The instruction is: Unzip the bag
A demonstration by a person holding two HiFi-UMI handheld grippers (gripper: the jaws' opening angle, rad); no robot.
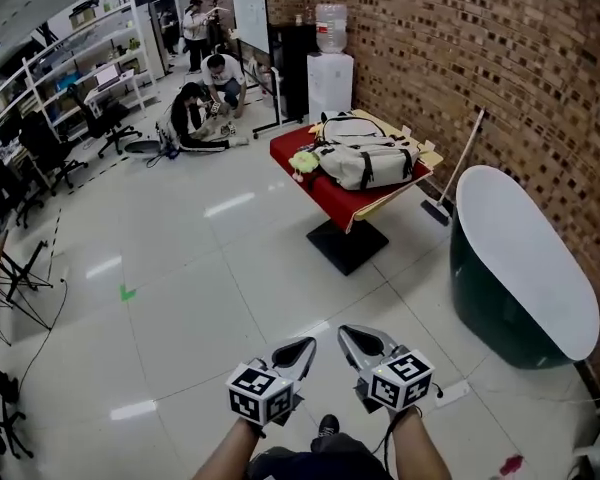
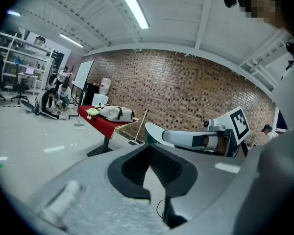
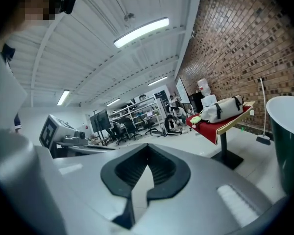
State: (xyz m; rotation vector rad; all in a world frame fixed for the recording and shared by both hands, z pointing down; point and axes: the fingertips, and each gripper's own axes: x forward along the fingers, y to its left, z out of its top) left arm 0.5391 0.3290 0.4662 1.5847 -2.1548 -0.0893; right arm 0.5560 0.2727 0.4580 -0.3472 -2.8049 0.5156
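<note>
Both grippers are held low, side by side and just apart, well short of the table.

Left gripper (image 1: 300, 349) (image 2: 150, 150): jaws fully together, nothing between the pads. Only bare floor tile shows past the tips in its own view.

Right gripper (image 1: 348, 336) (image 3: 147, 154): jaws likewise pressed together, holding nothing. Each gripper shows at the edge of the other's view, marker cube outward.

The bag (image 1: 365, 162) (image 2: 115, 113) (image 3: 229, 108) is well ahead of both grippers, slightly to the right of the right one. It is pale, with dark straps, and lies on its side on a red-topped pedestal table (image 1: 286, 145). Neither gripper is near it. The zip is too small at this range to read; it looks closed, but I cannot confirm that.

- A green soft toy (image 1: 303, 161) lies on the table touching the bag's left end, on the side nearer the left gripper's line.
- A second pale bag or board seems to lie behind the first.

To the right of the right gripper, near the brick wall, stands 1 dark green tub (image 1: 500, 313) with a white top. Between tub and table a broom (image 1: 454, 176) leans on the wall. Beyond the table is 1 water dispenser (image 1: 330, 80). Far ahead-left of the left gripper are a group of people (image 1: 202, 108) on the floor and shelving (image 1: 75, 63).
</note>
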